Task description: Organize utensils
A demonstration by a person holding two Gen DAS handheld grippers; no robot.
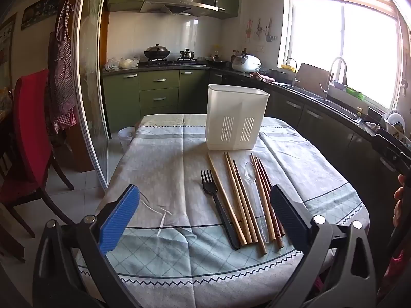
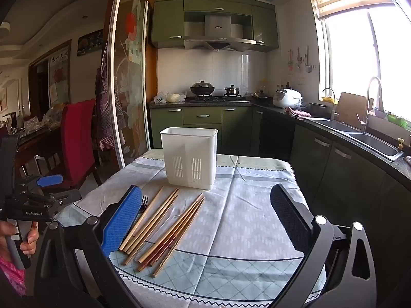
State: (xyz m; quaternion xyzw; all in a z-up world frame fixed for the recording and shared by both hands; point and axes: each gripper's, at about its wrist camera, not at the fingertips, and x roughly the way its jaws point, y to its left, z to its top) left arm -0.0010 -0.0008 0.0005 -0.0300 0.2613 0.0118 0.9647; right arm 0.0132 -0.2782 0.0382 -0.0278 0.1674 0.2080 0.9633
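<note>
Tablecloth [image 1: 159, 159] | utensils [image 1: 244, 200] near right finger, left claw [image 1: 205, 215] | both claws released

Daylight floods in from the window [image 1: 344, 51] on the right, blown out to pure white in both views, with a warm flare along its frame. The tablecloth [image 1: 164, 169] is evenly lit and sharp (shadows on it are faint). Dim corners hold the left side. Fisheye bending curves the sliding door frame [image 2: 115, 77] and countertop [image 2: 359, 141].
</note>
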